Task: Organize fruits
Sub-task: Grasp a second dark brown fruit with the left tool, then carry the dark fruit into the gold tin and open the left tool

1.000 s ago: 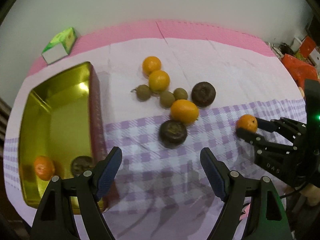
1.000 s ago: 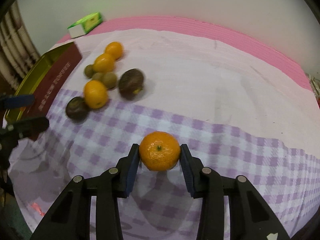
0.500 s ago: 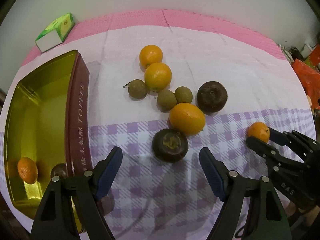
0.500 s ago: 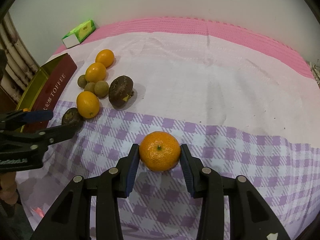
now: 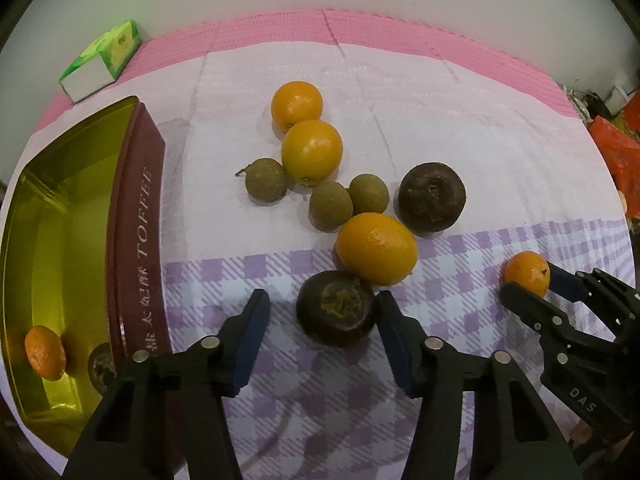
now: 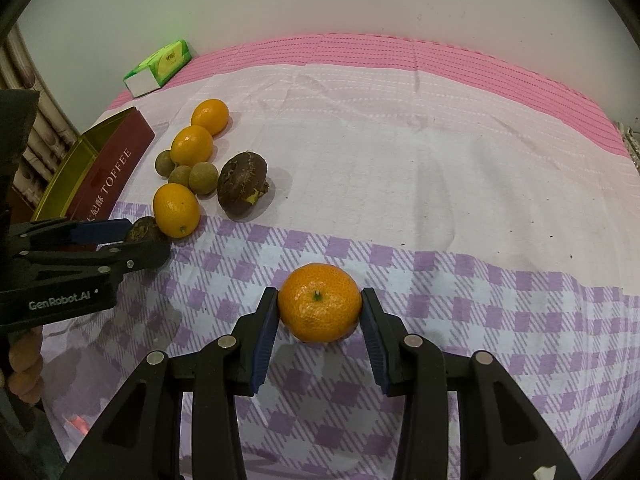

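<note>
Left gripper (image 5: 322,312) closing around dark fruit (image 5: 337,309), left pad apart. Right gripper (image 6: 319,312) clamped on mandarin (image 6: 319,302). Tin (image 5: 68,216) at nine o'clock, second dark fruit (image 5: 100,366) half hidden behind its wall.

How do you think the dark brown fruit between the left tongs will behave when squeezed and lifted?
The dark brown fruit looks round, so it may roll if nudged off-centre. The closing left tongs straddle it; its rough skin probably grips well.
</note>
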The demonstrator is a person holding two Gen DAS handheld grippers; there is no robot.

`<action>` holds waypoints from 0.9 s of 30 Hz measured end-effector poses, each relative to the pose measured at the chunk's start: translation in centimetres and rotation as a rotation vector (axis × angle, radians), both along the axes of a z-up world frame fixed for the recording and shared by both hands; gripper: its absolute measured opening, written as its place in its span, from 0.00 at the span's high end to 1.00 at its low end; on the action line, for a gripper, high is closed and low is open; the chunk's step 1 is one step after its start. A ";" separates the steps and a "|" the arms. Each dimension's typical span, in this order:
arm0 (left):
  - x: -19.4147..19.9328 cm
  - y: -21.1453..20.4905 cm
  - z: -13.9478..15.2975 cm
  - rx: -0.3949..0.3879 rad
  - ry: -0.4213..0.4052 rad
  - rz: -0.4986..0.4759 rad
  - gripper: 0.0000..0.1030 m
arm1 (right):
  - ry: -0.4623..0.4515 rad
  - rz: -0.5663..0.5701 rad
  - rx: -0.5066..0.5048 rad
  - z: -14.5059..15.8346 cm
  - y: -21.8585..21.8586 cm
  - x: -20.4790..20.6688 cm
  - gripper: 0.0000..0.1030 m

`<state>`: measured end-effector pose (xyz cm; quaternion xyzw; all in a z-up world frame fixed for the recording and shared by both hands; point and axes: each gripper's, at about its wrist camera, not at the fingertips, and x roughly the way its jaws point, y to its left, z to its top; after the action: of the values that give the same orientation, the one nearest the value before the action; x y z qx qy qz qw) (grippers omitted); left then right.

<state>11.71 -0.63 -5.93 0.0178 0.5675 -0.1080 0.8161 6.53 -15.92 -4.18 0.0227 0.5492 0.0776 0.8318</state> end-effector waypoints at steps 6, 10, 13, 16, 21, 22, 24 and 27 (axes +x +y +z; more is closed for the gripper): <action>0.0 -0.3 0.0 0.019 -0.004 -0.009 0.60 | 0.000 0.001 0.000 0.0 0.0 0.0 0.63; -0.3 -0.1 0.1 0.020 -0.001 -0.004 0.61 | -0.001 0.000 -0.001 0.0 0.0 -0.1 0.63; -0.8 0.3 0.7 0.015 -0.004 -0.002 0.61 | -0.002 0.003 -0.007 0.0 0.2 0.1 0.63; -1.3 0.8 1.5 0.006 -0.019 -0.006 0.61 | -0.004 0.005 -0.013 0.0 0.4 0.1 0.63; -1.8 2.0 3.5 -0.016 -0.052 0.002 0.61 | -0.009 0.007 -0.020 -0.1 0.6 0.1 0.63; -1.8 2.4 3.9 -0.019 -0.061 0.005 0.61 | -0.010 0.007 -0.021 -0.2 0.6 0.0 0.63; -1.8 3.0 4.6 -0.019 -0.077 0.009 0.61 | -0.010 0.005 -0.019 -0.2 0.6 0.0 0.63; -1.4 4.7 5.8 -0.001 -0.109 0.033 0.61 | -0.012 0.007 -0.020 -0.2 0.6 0.0 0.63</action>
<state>10.32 4.09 -0.14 0.0138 0.5224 -0.0938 0.8474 6.53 -15.28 -4.36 0.0121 0.5451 0.0749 0.8349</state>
